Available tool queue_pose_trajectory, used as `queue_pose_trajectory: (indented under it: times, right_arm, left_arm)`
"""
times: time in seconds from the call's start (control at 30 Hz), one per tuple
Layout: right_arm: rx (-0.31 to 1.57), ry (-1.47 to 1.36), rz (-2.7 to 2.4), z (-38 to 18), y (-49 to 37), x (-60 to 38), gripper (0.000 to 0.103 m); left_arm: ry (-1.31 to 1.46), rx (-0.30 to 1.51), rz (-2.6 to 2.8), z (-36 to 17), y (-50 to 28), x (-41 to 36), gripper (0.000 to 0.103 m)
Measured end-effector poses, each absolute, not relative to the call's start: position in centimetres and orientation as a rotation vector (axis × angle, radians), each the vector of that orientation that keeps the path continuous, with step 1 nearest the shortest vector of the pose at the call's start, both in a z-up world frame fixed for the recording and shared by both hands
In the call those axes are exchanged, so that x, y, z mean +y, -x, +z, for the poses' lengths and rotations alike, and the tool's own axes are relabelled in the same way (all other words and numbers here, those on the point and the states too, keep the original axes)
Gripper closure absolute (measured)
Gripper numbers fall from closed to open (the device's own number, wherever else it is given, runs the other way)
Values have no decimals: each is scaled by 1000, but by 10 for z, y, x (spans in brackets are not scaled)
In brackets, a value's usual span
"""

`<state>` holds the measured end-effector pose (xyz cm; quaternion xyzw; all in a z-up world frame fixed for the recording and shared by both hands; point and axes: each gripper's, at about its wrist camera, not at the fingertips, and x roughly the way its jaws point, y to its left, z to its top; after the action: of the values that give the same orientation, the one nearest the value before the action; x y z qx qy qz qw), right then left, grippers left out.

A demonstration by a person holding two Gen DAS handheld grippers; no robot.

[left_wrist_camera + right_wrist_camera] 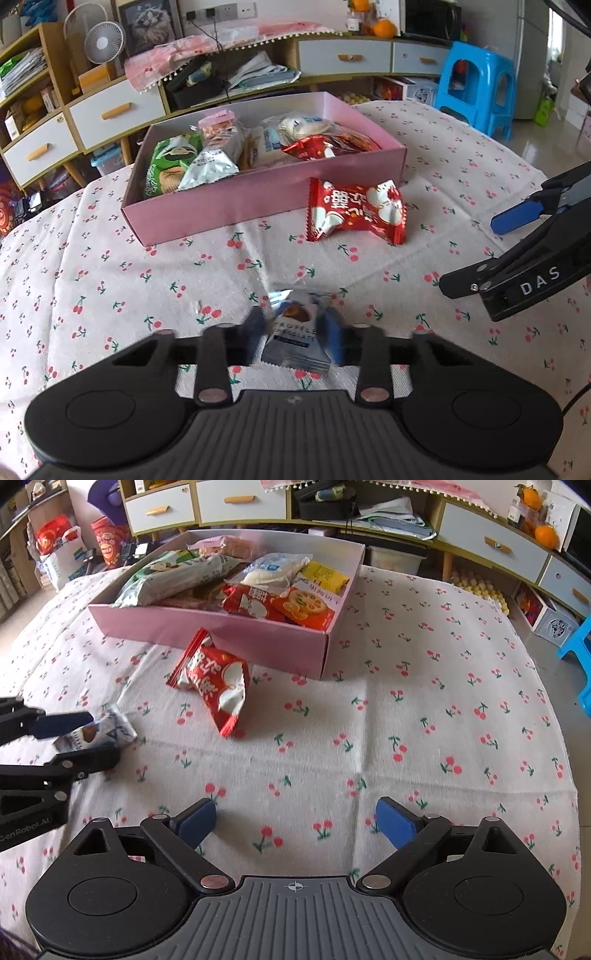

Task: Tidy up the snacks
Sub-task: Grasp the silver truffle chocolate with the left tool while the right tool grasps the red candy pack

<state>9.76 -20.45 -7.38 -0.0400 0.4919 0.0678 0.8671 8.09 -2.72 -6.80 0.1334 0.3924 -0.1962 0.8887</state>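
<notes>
A pink box (221,206) (207,629) on the cherry-print tablecloth holds several snack packets. A red snack packet (356,210) (214,683) lies on the cloth just in front of the box. My left gripper (293,334) (86,734) is shut on a small silver and blue truffle chocolate packet (293,343) (98,733), held just above the cloth. My right gripper (295,823) (476,251) is open and empty, low over the cloth, right of the left gripper and nearer than the red packet.
The tablecloth (424,709) covers a round table whose edge curves off on both sides. Behind it stand drawer cabinets (118,110) with clutter, a small white fan (103,42) and a blue plastic stool (476,86).
</notes>
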Motion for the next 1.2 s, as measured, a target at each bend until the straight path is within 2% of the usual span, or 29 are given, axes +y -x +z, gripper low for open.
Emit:
queue_pose_trajectory:
  times: [0.9, 0.97, 1.07, 1.13, 1.2]
  right_arm:
    - [945, -13, 112, -73, -148, -165, 10]
    - [927, -8, 111, -72, -147, -162, 15]
    - [921, -6, 126, -70, -147, -159, 31]
    - [926, -12, 154, -68, -146, -156, 54]
    - [932, -12, 168, -66, -144, -153, 68]
  left_arm:
    - [-135, 935, -344, -53, -93, -1, 79]
    - [-133, 938, -343, -54, -94, 0, 79]
    - [-133, 943, -342, -54, -95, 0, 79]
    - [-128, 950, -342, -54, -95, 0, 79]
    - [-119, 958, -342, -55, -97, 0, 79]
